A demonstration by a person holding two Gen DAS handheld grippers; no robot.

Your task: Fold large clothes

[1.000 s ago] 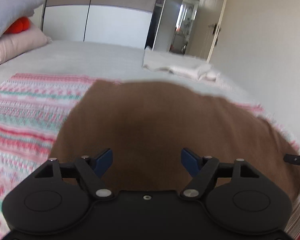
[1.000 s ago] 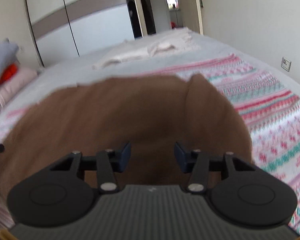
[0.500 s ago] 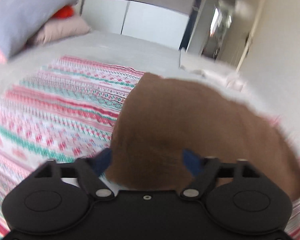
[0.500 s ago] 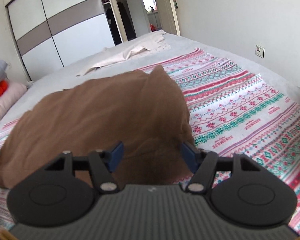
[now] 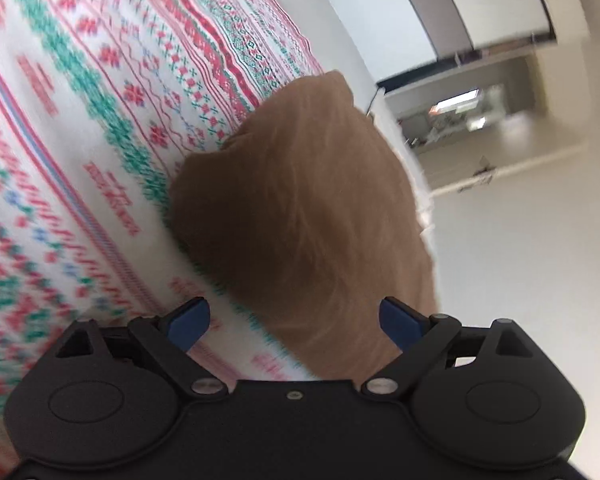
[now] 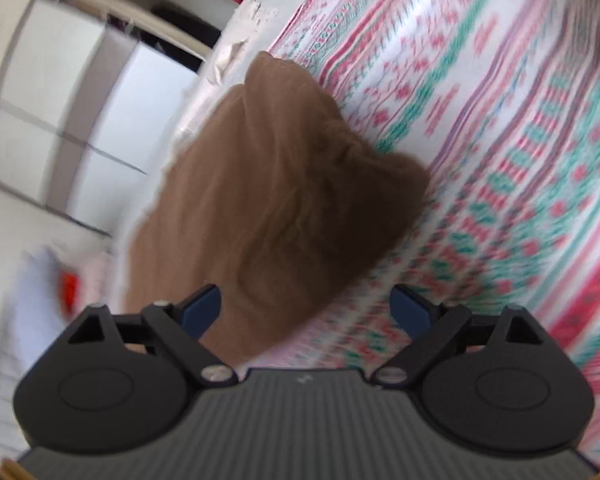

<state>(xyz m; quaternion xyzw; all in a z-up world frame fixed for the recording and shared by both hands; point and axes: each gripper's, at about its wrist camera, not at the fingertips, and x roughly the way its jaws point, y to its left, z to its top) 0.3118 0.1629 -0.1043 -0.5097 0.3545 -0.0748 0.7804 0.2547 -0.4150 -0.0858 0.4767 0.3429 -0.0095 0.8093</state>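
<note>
A large brown garment (image 5: 308,208) lies on the patterned bedspread (image 5: 100,92), its near corner reaching between my fingers. My left gripper (image 5: 298,322) is open, held above the garment's near edge, and holds nothing; the view is tilted. In the right wrist view the same brown garment (image 6: 268,208) lies on the bedspread (image 6: 520,140). My right gripper (image 6: 308,310) is open and empty above the garment's near right edge, also tilted. Both views are blurred.
A white wardrobe (image 5: 400,16) stands beyond the bed, with an open doorway (image 5: 460,116) beside it. White cloth (image 6: 244,28) lies at the far end of the bed. Pillows and something orange (image 6: 66,284) are at the left in the right wrist view.
Both grippers have rolled sharply, the left view tilting one way and the right the other. Both jaws have opened wider. The garment's near corners now look bunched.
</note>
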